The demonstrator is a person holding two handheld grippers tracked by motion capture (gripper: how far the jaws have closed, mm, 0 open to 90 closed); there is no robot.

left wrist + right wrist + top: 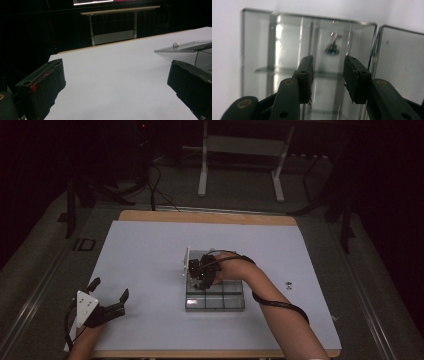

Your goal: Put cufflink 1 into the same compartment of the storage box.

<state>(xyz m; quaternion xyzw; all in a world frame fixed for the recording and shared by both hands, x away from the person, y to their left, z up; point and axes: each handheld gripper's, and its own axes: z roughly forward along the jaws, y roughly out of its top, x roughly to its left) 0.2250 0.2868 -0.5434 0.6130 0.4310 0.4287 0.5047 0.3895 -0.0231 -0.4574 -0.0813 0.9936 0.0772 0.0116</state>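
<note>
Right gripper (200, 272) over the far-left part of the clear box (215, 302), pointing down into it. Box lid (186, 261) stands open at the box's far-left edge.

Right gripper view: jaws parted, a clear gap, nothing between the pads, so the gripper (328, 58) is released and empty. A small screw (332, 46) lies on the floor of one compartment, just beyond the fingertips and nearly in line with the gap, a touch toward the right-hand jaw. It is apart from both pads. Its outline is blurred; the shank seems to run away from the jaws rather than across them (not certain). A divider wall crosses the view nearer to the camera than the screw.

Left gripper (110, 288) rests on the white table (150, 250) near the front-left corner, well apart from the box, jaws wide and empty. Its own view shows the left gripper (115, 72) facing bare table, with the lid (180, 47) off to the right.

Judgement: the right hand is far nearer to the screw, so any move on it falls to that hand. To grasp, the jaws would go straight ahead and slightly down, straddling the screw. The compartment walls leave little room sideways.

Two more small parts (289, 285) lie on the table right of the box.
</note>
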